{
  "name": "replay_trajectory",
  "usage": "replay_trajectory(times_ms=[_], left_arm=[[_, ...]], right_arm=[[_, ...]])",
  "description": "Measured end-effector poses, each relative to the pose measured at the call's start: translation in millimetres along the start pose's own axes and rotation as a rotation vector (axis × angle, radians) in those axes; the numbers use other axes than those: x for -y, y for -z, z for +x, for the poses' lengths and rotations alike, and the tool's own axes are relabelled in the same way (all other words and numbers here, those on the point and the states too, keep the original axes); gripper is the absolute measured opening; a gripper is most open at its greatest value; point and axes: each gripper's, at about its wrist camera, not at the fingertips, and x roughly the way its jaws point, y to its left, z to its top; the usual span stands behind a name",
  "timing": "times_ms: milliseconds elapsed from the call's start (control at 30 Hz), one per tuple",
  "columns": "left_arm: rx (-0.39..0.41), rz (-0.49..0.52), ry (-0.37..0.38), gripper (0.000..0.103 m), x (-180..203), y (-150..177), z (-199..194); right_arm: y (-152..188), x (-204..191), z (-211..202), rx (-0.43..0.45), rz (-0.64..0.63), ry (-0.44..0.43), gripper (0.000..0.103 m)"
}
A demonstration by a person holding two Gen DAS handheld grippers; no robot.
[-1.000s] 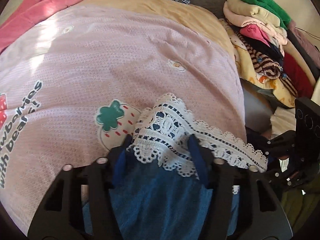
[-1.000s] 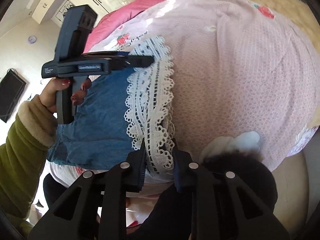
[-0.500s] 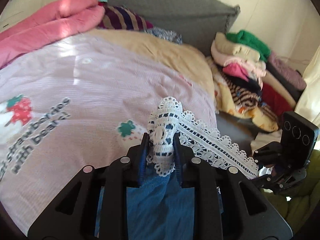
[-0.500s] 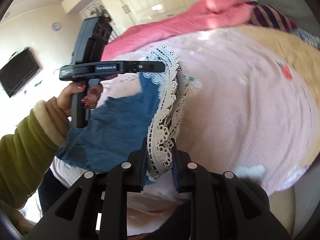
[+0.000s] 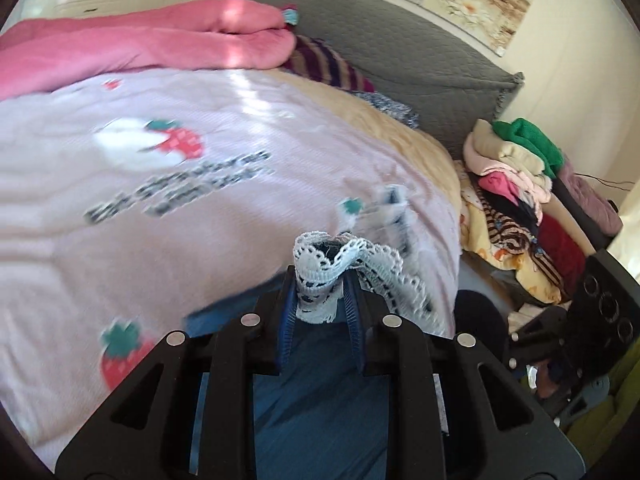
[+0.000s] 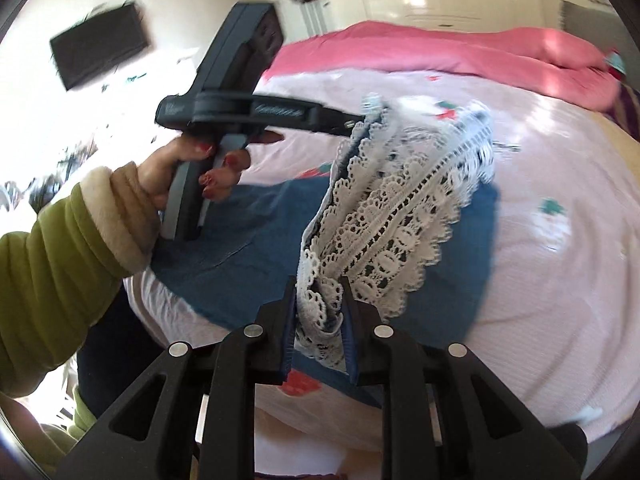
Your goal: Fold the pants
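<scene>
Pants over pink quilt, both grippers' fingers clamped on lace hem, clothes pile beside.

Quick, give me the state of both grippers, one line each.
Left gripper: closed on the lace hem of the blue pants.
Right gripper: closed on the same lace hem, further along it.

The right gripper, at six o'clock, has its jaws clamped on the white lace hem of the blue pants, which lift off the pink bedspread. At ten o'clock the left hand, in a green sleeve, holds the left gripper, whose tip meets the far end of the lace. A pink quilt lies at one o'clock, a dark screen at eleven.
</scene>
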Motion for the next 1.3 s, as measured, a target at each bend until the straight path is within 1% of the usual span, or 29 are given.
replay_trajectory(times_ms=[33,100,200,233,267,367,433,467,500,533,567,600,633,667,700,733,767,800,833,867,900,967,1033,1100,1133,1200,1233,1267,1300], left_arm=[[-0.004,-0.006,-0.014,0.016,-3,4,-3],[-0.024,-0.028,-0.042,0.016,-11,13,-7],[-0.054,-0.046,-0.102,0.016,-21,26,-11],[-0.068,-0.05,-0.127,0.017,-24,30,-12],[-0.081,-0.066,-0.139,0.02,-28,35,-13],[-0.074,-0.097,-0.155,0.038,-36,44,-20],[-0.051,-0.114,-0.164,0.041,-38,47,-31],[-0.039,-0.119,-0.176,0.042,-38,48,-36],[-0.023,-0.129,-0.194,0.047,-37,48,-43],[-0.01,-0.139,-0.217,0.05,-35,50,-50],[-0.002,-0.142,-0.248,0.055,-32,51,-56],[0.005,-0.137,-0.284,0.059,-25,54,-63],[0.014,-0.125,-0.323,0.06,-16,58,-69],[0.023,-0.119,-0.339,0.064,-10,61,-73],[0.027,-0.123,-0.346,0.068,0,68,-77],[0.019,-0.132,-0.373,0.069,11,75,-79],[0.017,-0.135,-0.388,0.07,18,79,-80],[0.027,-0.14,-0.385,0.07,27,84,-82],[0.045,-0.155,-0.36,0.071,38,91,-83],[0.059,-0.173,-0.325,0.071,47,98,-84],[0.068,-0.194,-0.299,0.071,53,102,-83],[0.064,-0.222,-0.252,0.071,66,111,-75],[0.043,-0.24,-0.248,0.071,75,116,-64],[0.028,-0.255,-0.246,0.071,79,118,-54],[0.015,-0.278,-0.252,0.071,79,120,-48],[-0.022,-0.335,-0.24,0.07,75,123,-35],[-0.034,-0.348,-0.232,0.068,74,125,-31],[-0.053,-0.347,-0.24,0.061,75,127,-26],[-0.064,-0.342,-0.259,0.05,76,129,-23]], right_arm=[[-3,-8,8,-0.012,-0.017,-0.003,0.017],[-6,-24,24,-0.047,-0.05,-0.038,0.011],[-2,-41,43,-0.091,-0.103,-0.028,0.011],[0,-44,49,-0.108,-0.104,-0.045,0.011],[1,-50,57,-0.129,-0.097,-0.076,0.011],[9,-56,64,-0.17,-0.102,-0.105,0.012],[11,-54,58,-0.182,-0.081,-0.144,0.012],[11,-53,53,-0.175,-0.073,-0.157,0.012],[9,-49,45,-0.157,-0.068,-0.151,0.013],[5,-43,35,-0.138,-0.064,-0.143,0.019],[1,-37,26,-0.113,-0.055,-0.134,0.026],[-4,-28,15,-0.078,-0.04,-0.117,0.04],[-12,-17,6,-0.042,-0.024,-0.092,0.047],[-20,-6,-1,-0.015,-0.012,-0.063,0.047],[-30,8,-6,0.008,0.005,-0.014,0.047],[-40,20,-6,0.012,0.015,0.022,0.05],[-47,29,-5,0.004,0.014,0.038,0.053],[-60,41,1,0.003,0.009,0.077,0.055],[-69,49,6,-0.006,-0.001,0.096,0.057],[-82,57,16,-0.023,-0.015,0.113,0.058],[-87,63,22,-0.027,-0.019,0.124,0.058],[-106,77,43,-0.062,-0.017,0.092,0.058],[-120,87,60,-0.087,-0.002,0.059,0.058],[-127,96,78,-0.121,0.014,0.021,0.058],[-128,96,86,-0.143,0.017,0.004,0.058],[-132,98,105,-0.186,0.023,0.01,0.058],[-131,100,113,-0.209,0.017,-0.004,0.046],[-128,98,118,-0.235,0.008,-0.028,0.028],[-124,94,123,-0.262,0.003,-0.052,0.009]])
